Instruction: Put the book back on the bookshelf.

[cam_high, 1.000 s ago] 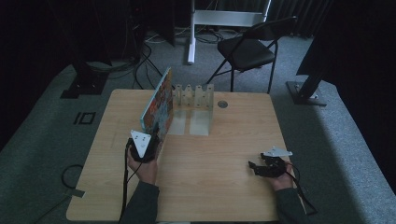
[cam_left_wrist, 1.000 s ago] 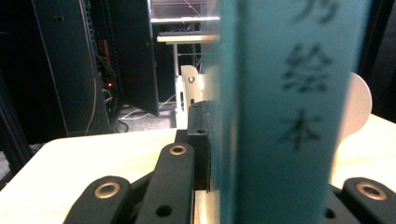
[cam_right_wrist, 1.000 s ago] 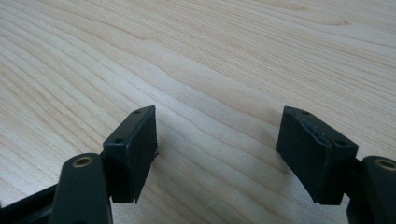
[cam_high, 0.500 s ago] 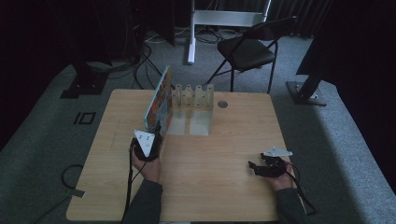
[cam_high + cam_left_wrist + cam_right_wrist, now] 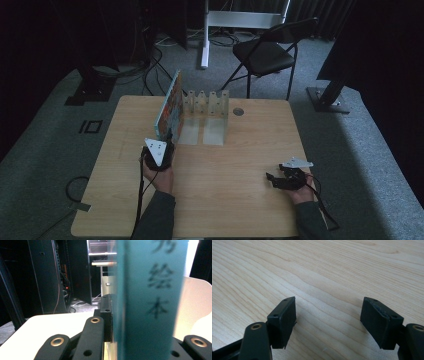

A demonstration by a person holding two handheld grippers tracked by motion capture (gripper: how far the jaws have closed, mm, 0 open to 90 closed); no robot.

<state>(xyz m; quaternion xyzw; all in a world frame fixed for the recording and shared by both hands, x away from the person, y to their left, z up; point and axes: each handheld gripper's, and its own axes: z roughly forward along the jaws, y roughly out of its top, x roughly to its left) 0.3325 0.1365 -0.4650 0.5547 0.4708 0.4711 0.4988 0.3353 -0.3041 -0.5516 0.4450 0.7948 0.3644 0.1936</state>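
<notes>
Since the earlier high view frames the left gripper (image 5: 165, 145) has edged forward and a little to the right across the table (image 5: 250, 210), and the book (image 5: 169, 106) it grips now stands closer against the left end of the clear acrylic rack (image 5: 206, 106) at the far side; the right gripper (image 5: 280, 181) has stayed where it was near the front right of the tabletop. The book stands upright on its lower edge, cover facing left, its far end reaching past the rack's back wall, its near end at the left gripper. In the left gripper view the teal spine (image 5: 150, 302) with dark printed characters stands vertical between the black jaws, the left jaw's pad pressed flat to the book's side, so this tool is clamped on the book. In the right gripper view the two jaws stand wide apart over bare wood grain with nothing between them: released, resting low at the table. To the left of the book the tabletop lies bare out to its left edge; between the two grippers a broad stretch of bare wood runs to the near edge. A small round grommet (image 5: 238, 111) sits just right of the rack, and beyond the far edge stands a black folding chair (image 5: 265, 55), well apart from the table
</notes>
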